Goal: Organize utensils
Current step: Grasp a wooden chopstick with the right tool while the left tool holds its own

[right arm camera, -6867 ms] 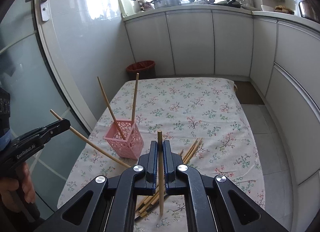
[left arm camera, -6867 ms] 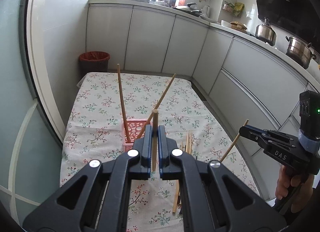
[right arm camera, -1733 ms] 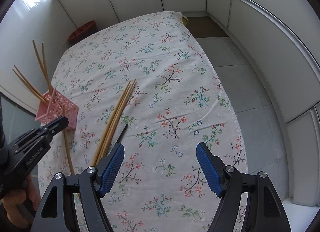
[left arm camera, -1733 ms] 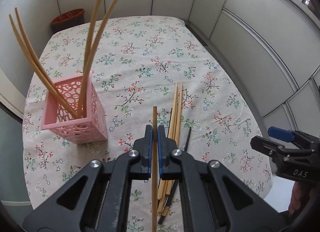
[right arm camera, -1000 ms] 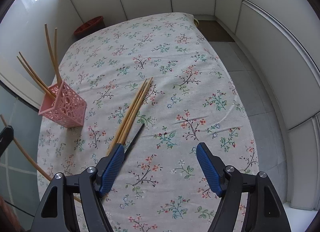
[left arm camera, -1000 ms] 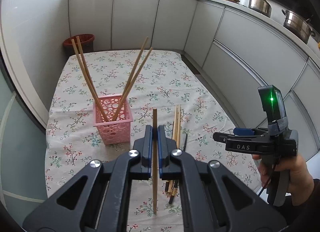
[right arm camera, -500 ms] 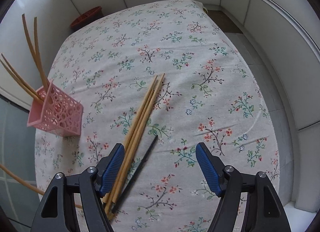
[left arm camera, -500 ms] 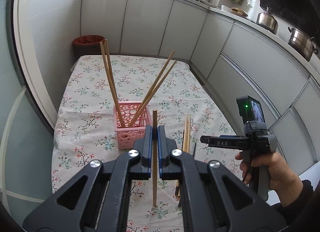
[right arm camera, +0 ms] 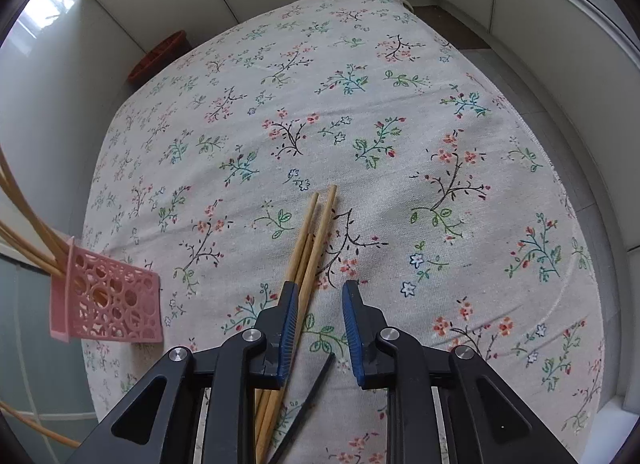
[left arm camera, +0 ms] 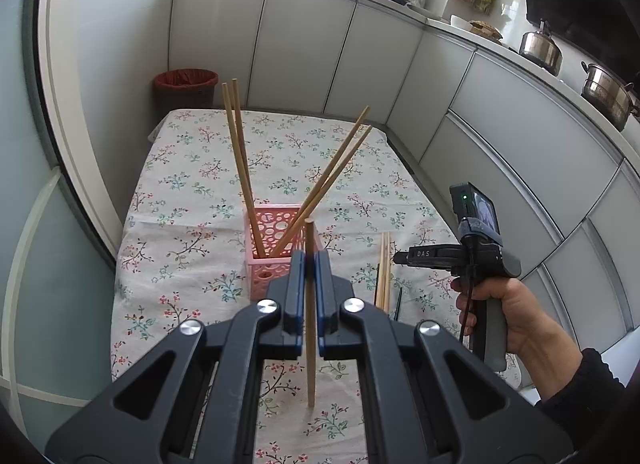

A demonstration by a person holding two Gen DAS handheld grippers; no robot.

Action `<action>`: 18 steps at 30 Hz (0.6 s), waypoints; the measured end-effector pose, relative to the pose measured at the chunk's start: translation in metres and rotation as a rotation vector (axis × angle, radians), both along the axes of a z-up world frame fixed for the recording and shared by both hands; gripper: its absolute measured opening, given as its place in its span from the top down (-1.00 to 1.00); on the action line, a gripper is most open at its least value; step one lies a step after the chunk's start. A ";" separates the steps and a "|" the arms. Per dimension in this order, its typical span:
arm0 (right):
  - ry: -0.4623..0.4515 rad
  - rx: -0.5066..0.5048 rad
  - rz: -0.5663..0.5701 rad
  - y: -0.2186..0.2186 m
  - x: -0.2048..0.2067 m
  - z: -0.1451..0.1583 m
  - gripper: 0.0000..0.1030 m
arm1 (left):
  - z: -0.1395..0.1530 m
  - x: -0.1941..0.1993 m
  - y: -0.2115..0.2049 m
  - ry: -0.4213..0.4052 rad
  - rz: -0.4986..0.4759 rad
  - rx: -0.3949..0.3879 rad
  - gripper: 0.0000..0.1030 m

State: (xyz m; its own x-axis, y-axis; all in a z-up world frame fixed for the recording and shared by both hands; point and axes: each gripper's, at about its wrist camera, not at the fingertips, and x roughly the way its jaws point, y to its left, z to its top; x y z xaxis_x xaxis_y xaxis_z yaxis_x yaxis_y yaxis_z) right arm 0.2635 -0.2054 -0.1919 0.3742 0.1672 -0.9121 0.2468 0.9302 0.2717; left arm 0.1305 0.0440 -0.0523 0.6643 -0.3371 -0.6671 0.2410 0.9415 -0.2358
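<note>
Chopsticks (right arm camera: 310, 248) lie in a small bundle on the flowered tablecloth (right arm camera: 400, 124), near the front edge of the table, with a thin black stick (right arm camera: 316, 384) just beside them on the right. In the right wrist view the bundle runs from the near edge up toward the middle of the cloth, its far tips fanned slightly apart.

Over this bundle the right gripper (right arm camera: 320, 316) points steeply down. Its blue-padded jaws are closing. The wooden sticks pass along the inner side of the left pad and the black stick's tip lies in the gap lower down; whether the pads press on anything yet cannot be told. In the left wrist view a hand (left arm camera: 516, 316) in a dark sleeve holds this tool by its grip at the right side of the table.

The left gripper (left arm camera: 308, 296) is clamped tight on a single chopstick (left arm camera: 309, 304), which stands nearly upright between the pads, its top end above the jaws and its lower end hanging over the cloth.

Beyond that, left of the loose bundle, a pink basket (left arm camera: 280, 252) with round holes stands on the cloth. Four chopsticks (left arm camera: 240, 152) lean in it, two tilted left and two tilted right.

A red bin (left arm camera: 186, 84) stands on the floor past the table's far end, against white cabinets (left arm camera: 300, 44).
</note>
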 end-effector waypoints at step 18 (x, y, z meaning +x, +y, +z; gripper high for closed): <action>0.039 -0.202 0.143 0.036 0.010 -0.018 0.78 | 0.002 -0.003 -0.002 -0.009 0.004 0.009 0.89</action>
State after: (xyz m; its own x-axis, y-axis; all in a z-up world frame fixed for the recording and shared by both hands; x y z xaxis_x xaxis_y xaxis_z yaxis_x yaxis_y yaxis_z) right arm 0.2740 -0.1699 -0.2096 0.3235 0.0287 -0.9458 0.1153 0.9909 0.0695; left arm 0.1273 0.0417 -0.0500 0.6714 -0.3289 -0.6641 0.2395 0.9443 -0.2256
